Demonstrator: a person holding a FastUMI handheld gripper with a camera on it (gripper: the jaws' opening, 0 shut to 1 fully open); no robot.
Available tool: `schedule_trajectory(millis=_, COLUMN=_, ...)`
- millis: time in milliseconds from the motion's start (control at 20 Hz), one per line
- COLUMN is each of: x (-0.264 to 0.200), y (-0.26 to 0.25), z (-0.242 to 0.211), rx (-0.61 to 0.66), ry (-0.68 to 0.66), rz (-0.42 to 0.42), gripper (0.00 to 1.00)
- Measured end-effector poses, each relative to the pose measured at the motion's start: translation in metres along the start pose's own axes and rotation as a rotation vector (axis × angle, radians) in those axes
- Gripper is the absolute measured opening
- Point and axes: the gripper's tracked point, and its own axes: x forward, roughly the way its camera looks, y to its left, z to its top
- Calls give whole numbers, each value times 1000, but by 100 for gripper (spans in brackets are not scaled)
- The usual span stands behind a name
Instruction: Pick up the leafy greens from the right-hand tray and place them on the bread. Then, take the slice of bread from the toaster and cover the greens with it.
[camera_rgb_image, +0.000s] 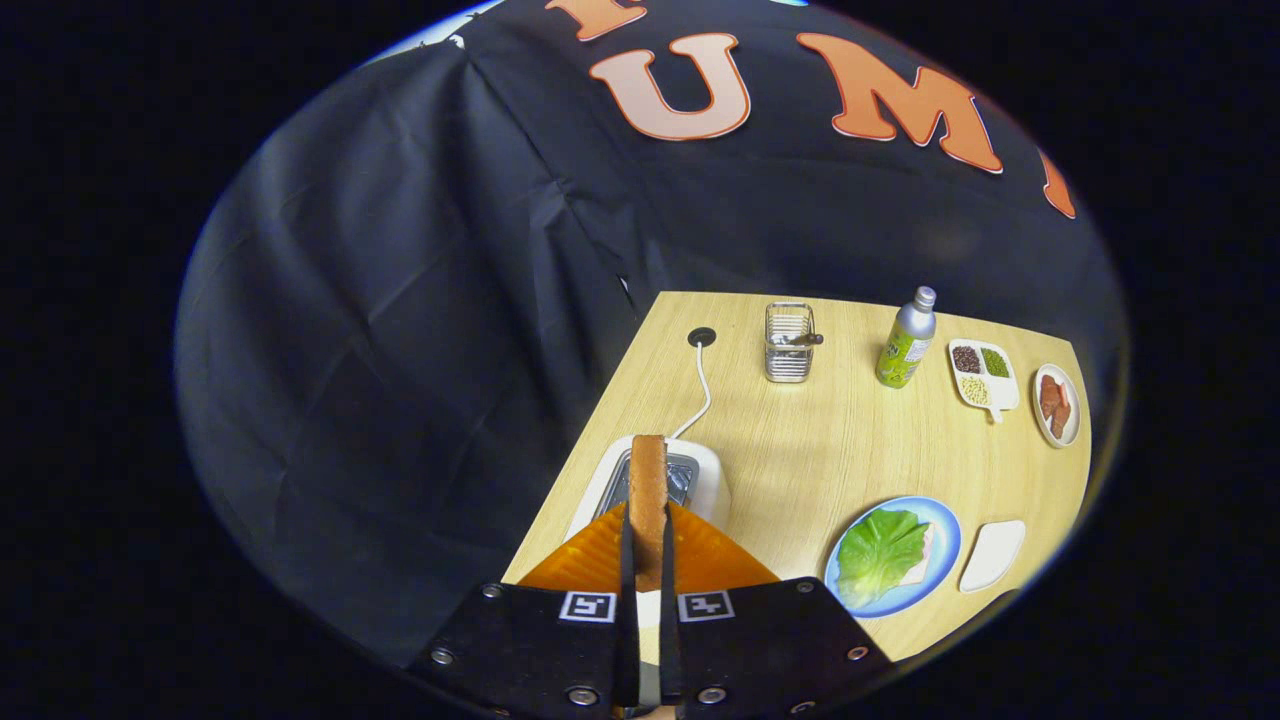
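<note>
Claw (647, 575) fingers are clamped on the bread slice (648, 490), one on each flat face, slice standing on edge with its long axis running straight ahead. Toaster (700, 478) sits just beyond and below it. Target is the blue plate (945, 530) with the leafy greens (880, 553), off to the right on the table (830, 440). Next move, I'd say: swing right, lay slice flat over the greens.
</note>
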Motion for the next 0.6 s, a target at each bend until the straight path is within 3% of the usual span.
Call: schedule_trajectory(millis=600, x=-29, y=-73, z=-8, rx=96, ry=-63, rz=105, gripper=8)
